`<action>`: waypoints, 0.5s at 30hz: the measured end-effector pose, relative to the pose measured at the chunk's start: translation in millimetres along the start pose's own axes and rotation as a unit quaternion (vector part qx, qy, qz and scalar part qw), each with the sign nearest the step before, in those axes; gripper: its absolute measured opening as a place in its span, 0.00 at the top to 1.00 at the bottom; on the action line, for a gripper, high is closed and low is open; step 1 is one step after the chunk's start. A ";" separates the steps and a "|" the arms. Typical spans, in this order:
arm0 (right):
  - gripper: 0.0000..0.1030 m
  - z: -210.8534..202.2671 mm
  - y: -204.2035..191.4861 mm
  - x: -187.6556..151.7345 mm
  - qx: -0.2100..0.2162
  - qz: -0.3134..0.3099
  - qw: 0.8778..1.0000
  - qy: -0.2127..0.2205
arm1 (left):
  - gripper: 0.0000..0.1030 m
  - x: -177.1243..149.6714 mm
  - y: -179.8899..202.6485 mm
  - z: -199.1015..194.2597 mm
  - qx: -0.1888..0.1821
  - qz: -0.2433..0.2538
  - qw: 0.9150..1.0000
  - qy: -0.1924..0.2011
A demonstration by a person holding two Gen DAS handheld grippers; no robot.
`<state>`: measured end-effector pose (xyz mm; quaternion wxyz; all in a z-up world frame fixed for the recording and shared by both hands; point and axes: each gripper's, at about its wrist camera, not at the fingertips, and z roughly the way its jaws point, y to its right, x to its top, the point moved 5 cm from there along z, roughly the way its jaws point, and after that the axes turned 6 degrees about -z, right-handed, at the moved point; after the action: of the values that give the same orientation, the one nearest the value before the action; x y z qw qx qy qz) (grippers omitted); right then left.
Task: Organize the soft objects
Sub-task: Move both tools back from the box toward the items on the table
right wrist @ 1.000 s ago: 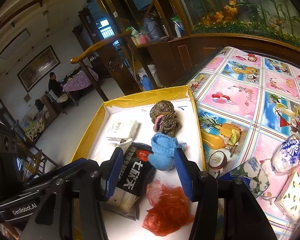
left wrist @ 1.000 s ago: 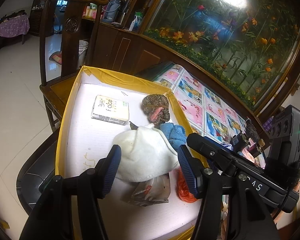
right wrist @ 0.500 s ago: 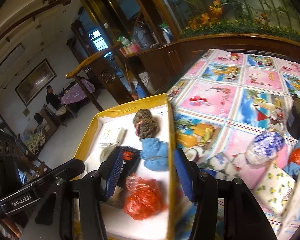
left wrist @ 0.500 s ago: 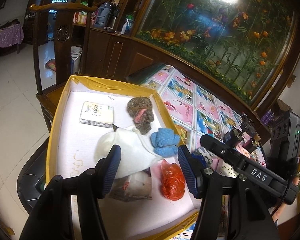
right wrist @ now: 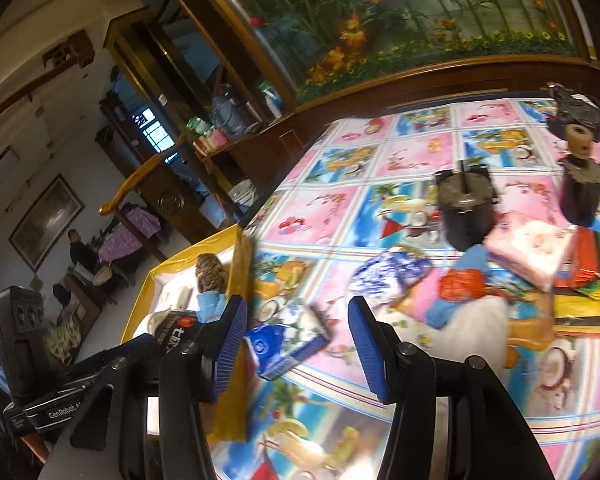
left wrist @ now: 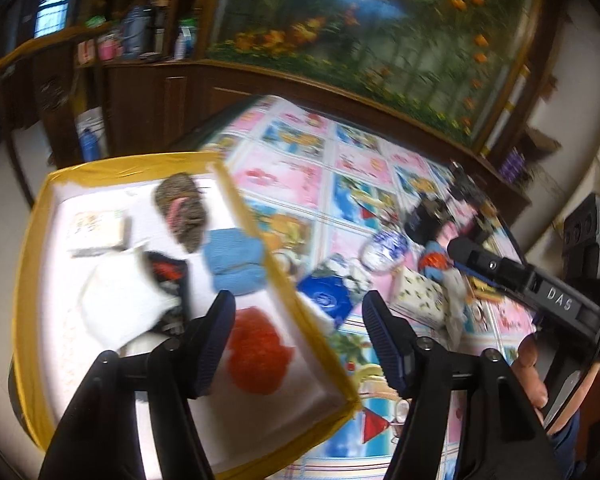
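The left gripper hangs empty, its fingers spread apart and having just widened further, with nothing between them. Under its left finger lies a red mesh bundle on the white floor of a yellow-rimmed tray; beyond that finger sit a blue knitted cloth, a white cloth over a dark packet, a brown knitted bundle and a pale tissue pack. The tray's near rim passes between the two fingers. Beyond the right finger, on the counter with its fruit-patterned cover, lie a blue tissue pack and a lemon-print pack. The right gripper is also empty, fingers apart and gripping nothing. The blue tissue pack lies just past its left finger; a blue-and-white patterned pouch lies ahead between the fingers, and a pink tissue pack and a second red bundle lie further ahead and right of the right finger. The picture is blurred.
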<state>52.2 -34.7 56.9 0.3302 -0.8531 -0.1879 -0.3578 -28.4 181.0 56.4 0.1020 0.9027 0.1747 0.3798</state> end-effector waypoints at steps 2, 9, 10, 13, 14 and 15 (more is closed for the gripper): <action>0.45 -15.0 18.6 -0.7 -0.007 0.017 1.000 0.010 | 0.33 0.1 19.0 16.3 -0.019 0.037 0.999 -0.034; 0.45 -53.8 67.8 -1.4 -0.014 0.075 0.996 0.040 | 0.29 2.0 44.5 71.6 0.006 0.108 0.988 -0.115; 0.45 -56.8 70.0 -0.8 -0.012 0.079 0.996 0.043 | 0.29 2.8 44.6 79.1 0.012 0.114 0.986 -0.122; 0.45 -62.3 67.9 0.4 -0.007 0.078 0.996 0.049 | 0.29 4.4 41.1 96.2 0.030 0.122 0.982 -0.138; 0.45 -63.5 66.7 0.8 -0.006 0.076 0.996 0.051 | 0.29 5.1 42.0 100.6 0.033 0.126 0.981 -0.144; 0.45 -64.5 65.9 1.1 -0.006 0.075 0.996 0.052 | 0.29 5.0 43.4 106.5 0.038 0.134 0.979 -0.152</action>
<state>58.3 -126.4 63.4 0.3605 -0.8468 -0.1042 -0.3771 62.0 137.7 -0.1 0.0411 0.9683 0.0489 0.2416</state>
